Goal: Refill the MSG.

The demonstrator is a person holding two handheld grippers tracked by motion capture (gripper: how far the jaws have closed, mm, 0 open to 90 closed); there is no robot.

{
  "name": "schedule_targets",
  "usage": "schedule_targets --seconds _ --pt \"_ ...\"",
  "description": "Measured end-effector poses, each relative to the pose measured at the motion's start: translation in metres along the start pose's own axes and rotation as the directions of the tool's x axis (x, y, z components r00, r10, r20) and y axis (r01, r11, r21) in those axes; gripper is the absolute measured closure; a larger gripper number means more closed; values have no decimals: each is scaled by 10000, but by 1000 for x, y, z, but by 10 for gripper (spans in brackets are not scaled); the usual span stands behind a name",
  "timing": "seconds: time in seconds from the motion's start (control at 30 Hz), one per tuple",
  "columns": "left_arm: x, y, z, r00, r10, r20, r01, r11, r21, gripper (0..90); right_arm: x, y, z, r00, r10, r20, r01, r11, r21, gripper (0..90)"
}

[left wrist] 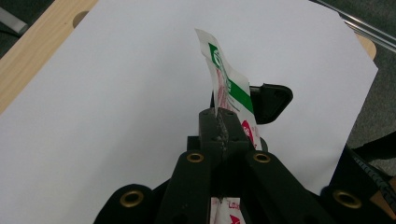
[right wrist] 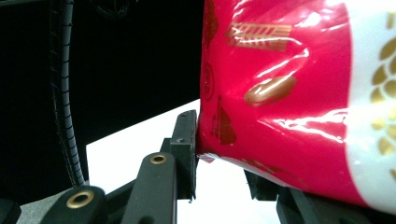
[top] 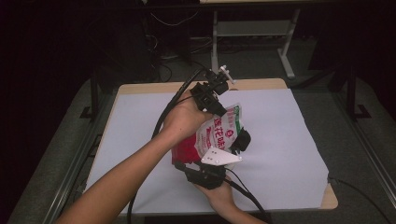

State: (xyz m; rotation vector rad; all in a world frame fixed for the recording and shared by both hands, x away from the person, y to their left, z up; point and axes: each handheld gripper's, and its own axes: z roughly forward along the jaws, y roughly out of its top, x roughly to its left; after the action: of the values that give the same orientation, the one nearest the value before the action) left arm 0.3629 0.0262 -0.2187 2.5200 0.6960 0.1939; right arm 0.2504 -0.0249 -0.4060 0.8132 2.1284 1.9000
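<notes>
A snack bag (top: 219, 133), red at the bottom, white in the middle and green-striped at the top, is held above the white table sheet (top: 280, 140). My left gripper (top: 217, 107) comes in from above the bag and is shut on its thin top edge; in the left gripper view the jaws (left wrist: 219, 128) pinch the flat seam of the bag (left wrist: 229, 88). My right gripper (top: 236, 143) reaches in from the near side. In the right gripper view its jaws (right wrist: 222, 163) close on the bag's red lower part (right wrist: 280, 93), with the left pad (right wrist: 186, 144) pressed against the foil.
The sheet covers a wooden table whose edge (left wrist: 32, 60) shows at the left and back. Black cables (top: 163, 116) trail from both grippers. Beyond the table stand a metal frame (top: 219, 37) and dark floor. Open sheet lies on both sides of the bag.
</notes>
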Motion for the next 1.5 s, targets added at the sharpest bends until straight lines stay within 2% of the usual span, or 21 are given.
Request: schedule_targets --seconds 0.93,1.5 --pt "-3 8 3 9998 111 -160 -107 9996 250 900 0 3 -1 9999 141 -71 -142 9998 -161 672" --pt "-4 13 3 9998 133 -160 -129 9997 223 900 -1 6 -4 9998 202 -36 -203 9995 -246 672"
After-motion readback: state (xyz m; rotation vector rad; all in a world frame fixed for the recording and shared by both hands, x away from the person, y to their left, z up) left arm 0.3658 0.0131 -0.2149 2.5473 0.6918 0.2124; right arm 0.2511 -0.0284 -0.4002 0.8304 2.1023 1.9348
